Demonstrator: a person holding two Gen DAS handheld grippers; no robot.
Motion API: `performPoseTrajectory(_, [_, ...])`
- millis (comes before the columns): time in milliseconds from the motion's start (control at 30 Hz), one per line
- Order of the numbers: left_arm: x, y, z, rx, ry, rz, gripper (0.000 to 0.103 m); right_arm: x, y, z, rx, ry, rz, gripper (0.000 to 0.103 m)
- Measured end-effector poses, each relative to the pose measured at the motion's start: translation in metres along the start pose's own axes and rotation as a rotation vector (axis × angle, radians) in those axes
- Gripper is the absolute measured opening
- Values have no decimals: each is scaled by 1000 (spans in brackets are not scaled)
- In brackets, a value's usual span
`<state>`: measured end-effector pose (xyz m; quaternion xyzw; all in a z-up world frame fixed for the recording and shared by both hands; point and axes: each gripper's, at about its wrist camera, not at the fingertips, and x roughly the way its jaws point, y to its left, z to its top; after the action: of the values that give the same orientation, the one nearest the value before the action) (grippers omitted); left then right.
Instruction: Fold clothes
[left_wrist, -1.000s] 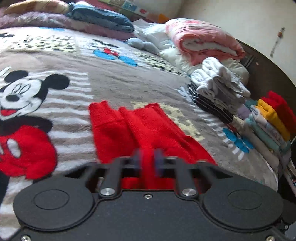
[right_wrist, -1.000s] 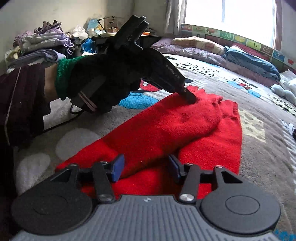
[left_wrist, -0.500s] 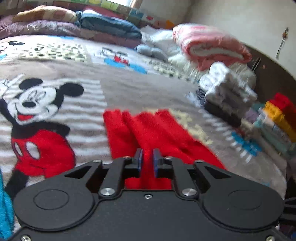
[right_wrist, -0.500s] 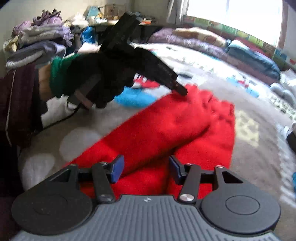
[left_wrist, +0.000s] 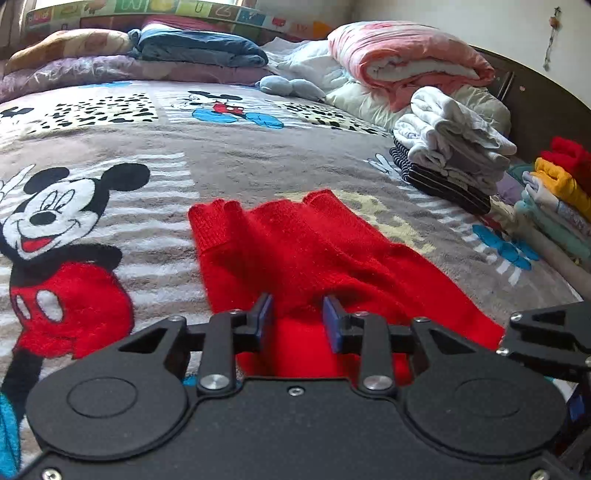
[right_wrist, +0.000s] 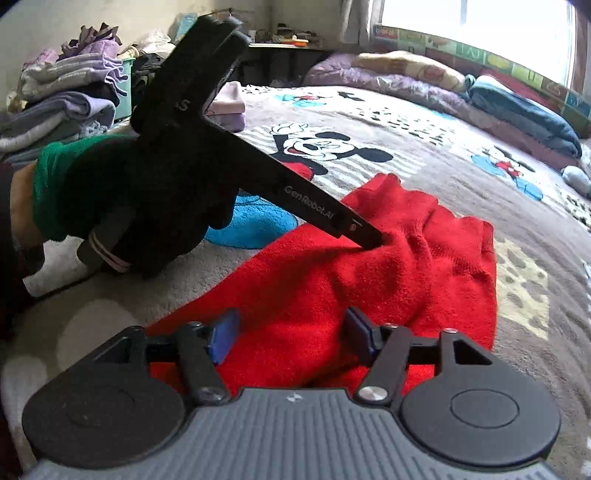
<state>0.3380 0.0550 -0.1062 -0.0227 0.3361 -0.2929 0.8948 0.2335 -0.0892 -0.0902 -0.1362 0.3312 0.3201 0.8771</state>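
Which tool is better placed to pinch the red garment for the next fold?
Probably the left tool: it is open with its tips already pressed into a raised ridge of the red garment. The right tool, also open, hovers wider over the near end.

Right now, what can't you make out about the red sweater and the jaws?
- Sweater near edge: both views, hidden behind the gripper bodies.
- Left gripper tip: right view, sunk into the knit.
- Right gripper: left view, only a corner at the frame edge.
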Motion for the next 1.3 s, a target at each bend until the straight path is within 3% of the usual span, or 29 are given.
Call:
performPoseTrajectory(167, [-14, -5, -7, 13, -34, 10, 35, -27, 3, -3, 12, -4, -2, 63])
performPoseTrajectory(233, [-20, -7, -10, 18, -49, 15, 41, -46, -1, -13, 65, -43, -10, 63])
performPoseTrajectory(400, [-35, -12, -17, 32, -86, 27, 41, -89, -19, -53, 200, -124, -42, 63])
performPoseTrajectory(467, [-42, -14, -20, 38, -101, 32, 48, -102, -23, -68, 234, -141, -59, 63])
performPoseTrajectory(567, [-52, -18, -26, 48, -122, 39, 60, -117, -16, -88, 192, -155, -102, 63])
performPoseTrajectory(667, [-69, -29, -38, 75, -134, 59, 63, -132, 2, -105, 125, -185, -141, 63])
performPoseTrajectory(867, [-108, -48, -66, 127, -176, 151, 82, -143, 31, -132, -36, -202, -202, 63])
performPoseTrajectory(933, [-121, -55, -79, 140, -176, 184, 83, -146, 37, -137, -61, -210, -217, 63])
performPoseTrajectory(1033, [-139, -68, -97, 144, -190, 231, 82, -151, 46, -146, -90, -221, -241, 63])
performPoseTrajectory(1100, [-151, -76, -106, 90, -221, 230, 77, -153, 48, -151, -87, -230, -233, 63])
performPoseTrajectory(1167, [-157, -88, -115, 54, -248, 217, 47, -154, 50, -156, -91, -231, -230, 63])
performPoseTrajectory(1200, [-154, -94, -119, 70, -240, 230, 40, -153, 51, -158, -97, -225, -233, 63])
performPoseTrajectory(1233, [-150, -100, -123, 86, -233, 243, 34, -153, 50, -159, -95, -222, -233, 63])
performPoseTrajectory(1300, [-143, -111, -131, 124, -208, 277, 34, -151, 50, -161, -89, -212, -234, 63])
